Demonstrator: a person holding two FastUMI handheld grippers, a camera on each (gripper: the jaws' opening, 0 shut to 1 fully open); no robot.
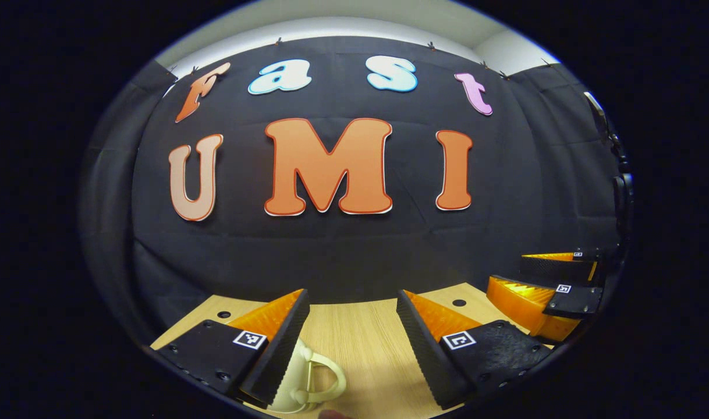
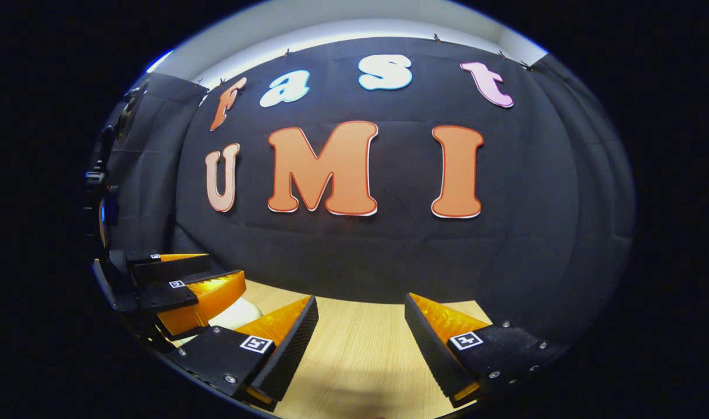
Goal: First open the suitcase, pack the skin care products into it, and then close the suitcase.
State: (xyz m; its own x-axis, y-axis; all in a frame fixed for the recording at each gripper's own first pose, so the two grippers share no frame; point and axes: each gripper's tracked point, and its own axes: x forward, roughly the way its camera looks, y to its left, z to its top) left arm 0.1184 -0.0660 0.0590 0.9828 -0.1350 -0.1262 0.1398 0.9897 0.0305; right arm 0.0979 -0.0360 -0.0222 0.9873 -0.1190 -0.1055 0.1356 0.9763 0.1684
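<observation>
Across the back of the booth hangs the black cloth wall (image 1: 343, 244), with a strip of pale wall above it. Below it lies the light wooden worktop (image 1: 360, 343), which has a few small dark holes near its far edge in the left gripper view.

In the left gripper view, the left claw (image 1: 353, 343) hangs just above the worktop with its two fingers spread wide and nothing between them. At the right edge of this view the right claw (image 1: 555, 291) shows from the side, near the worktop's far right corner; its fingers stand apart.

In the right gripper view, the right claw (image 2: 360, 346) is likewise spread wide over bare wood, holding nothing. The left claw (image 2: 185, 285) shows at the left edge of that view, its fingers apart.

A cream-white item with a looped handle (image 1: 308, 372) sits on the worktop at the bottom of the left gripper view, partly behind the left claw's left finger (image 1: 279, 349) and close against it; whether they touch I cannot tell. What it belongs to cannot be made out. A pale rounded shape (image 2: 235, 314) also peeks out beneath the left claw in the right gripper view.
</observation>
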